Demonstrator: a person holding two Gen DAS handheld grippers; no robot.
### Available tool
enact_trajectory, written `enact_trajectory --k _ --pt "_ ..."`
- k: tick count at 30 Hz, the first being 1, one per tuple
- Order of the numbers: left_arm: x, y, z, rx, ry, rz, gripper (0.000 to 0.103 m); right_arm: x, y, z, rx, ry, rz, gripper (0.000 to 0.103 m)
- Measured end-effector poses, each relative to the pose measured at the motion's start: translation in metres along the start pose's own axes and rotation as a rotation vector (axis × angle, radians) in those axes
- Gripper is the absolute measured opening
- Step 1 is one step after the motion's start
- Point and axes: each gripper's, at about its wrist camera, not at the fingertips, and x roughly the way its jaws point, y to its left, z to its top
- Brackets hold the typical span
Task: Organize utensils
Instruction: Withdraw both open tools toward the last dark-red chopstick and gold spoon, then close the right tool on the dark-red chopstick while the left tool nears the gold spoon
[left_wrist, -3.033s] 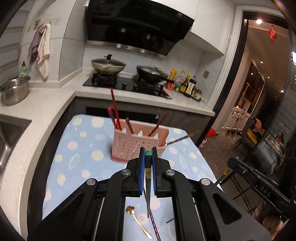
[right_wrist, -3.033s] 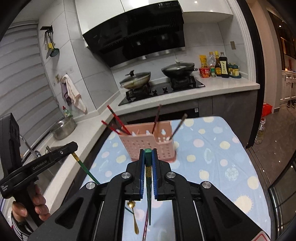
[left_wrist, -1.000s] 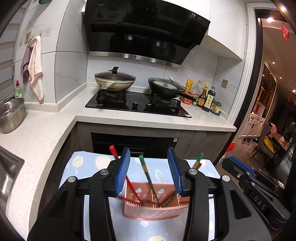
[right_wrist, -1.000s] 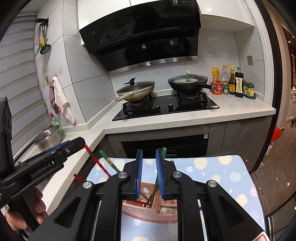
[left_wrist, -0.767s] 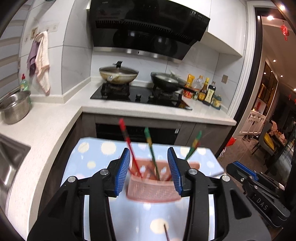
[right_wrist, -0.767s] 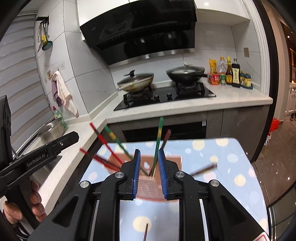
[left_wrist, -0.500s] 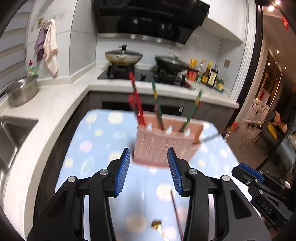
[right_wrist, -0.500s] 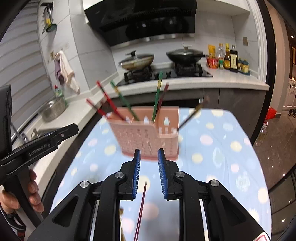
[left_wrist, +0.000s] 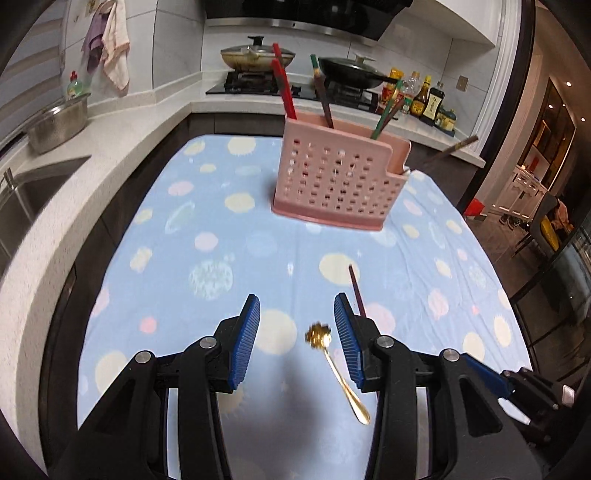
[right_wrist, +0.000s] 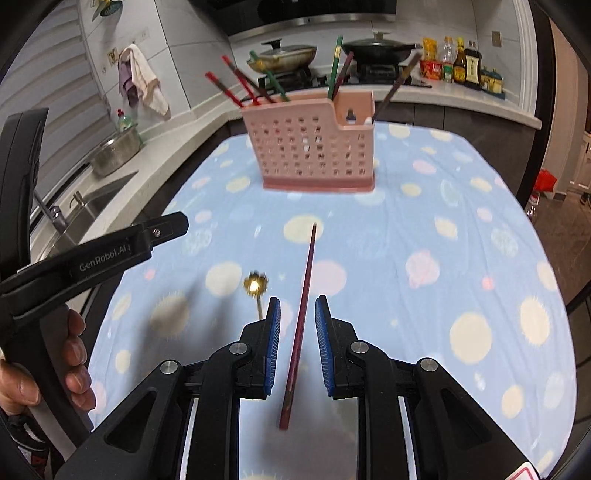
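A pink perforated utensil holder (left_wrist: 338, 177) stands on the blue spotted cloth (left_wrist: 184, 236) with several red, green and brown chopsticks upright in it; it also shows in the right wrist view (right_wrist: 312, 146). A gold spoon (left_wrist: 334, 363) lies flat between the fingers of my open left gripper (left_wrist: 297, 341), nearer the right one. A dark red chopstick (right_wrist: 301, 325) lies on the cloth, running between the fingers of my open right gripper (right_wrist: 297, 345). The chopstick's tip (left_wrist: 356, 291) shows by the left gripper's right finger. The spoon's bowl (right_wrist: 255, 284) lies just left of the right gripper.
The left gripper's body (right_wrist: 92, 254) and the hand holding it fill the left of the right wrist view. A white counter with a steel bowl (left_wrist: 57, 123) and sink runs along the left. A stove with pans (left_wrist: 258, 55) and sauce bottles (left_wrist: 424, 98) lies behind the holder.
Both grippers let go of green chopsticks into the holder, then pulled back and tilted down toward the cloth. They now hover open over the spoon and the dark red chopstick.
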Motion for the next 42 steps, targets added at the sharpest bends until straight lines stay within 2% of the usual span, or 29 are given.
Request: enact_trajectory --k 6,16,22,25,27,30,31,33,36,42 --pt "0.01 0.009 -0.036 -0.018 0.081 0.016 0.04 0.016 0.005 -0.034 -0.019 0.072 -0.006 0.02" --pt "0.019 0.02 -0.076 -0.032 0.165 0.033 0.04 0.04 0.007 -0.058 -0.024 0.149 -0.003 0.02" --pt "0.023 0.016 -0.08 -0.026 0.186 0.025 0.04 0.045 0.009 -0.06 -0.037 0.14 -0.013 0.019" --pt "0.025 0.013 -0.081 -0.023 0.193 0.019 0.04 0.045 0.009 -0.062 -0.057 0.131 -0.027 0.015" --pt "0.026 0.011 -0.082 -0.022 0.197 0.012 0.04 0.045 0.009 -0.063 -0.068 0.125 -0.041 0.009" --pt "0.029 0.005 -0.082 -0.014 0.204 0.0 0.041 0.042 0.002 -0.064 -0.049 0.12 -0.044 0.007" --pt "0.029 0.002 -0.083 -0.009 0.205 -0.007 0.042 0.041 -0.002 -0.064 -0.041 0.121 -0.047 0.007" --pt "0.03 -0.004 -0.083 -0.004 0.202 -0.015 0.052 0.039 -0.01 -0.063 -0.019 0.118 -0.057 0.007" --pt "0.032 -0.015 -0.082 0.004 0.201 -0.043 0.06 0.036 -0.026 -0.063 0.036 0.124 -0.06 0.007" --pt "0.051 -0.039 -0.083 0.035 0.218 -0.077 0.06 0.032 -0.047 -0.065 0.115 0.126 -0.057 0.007"
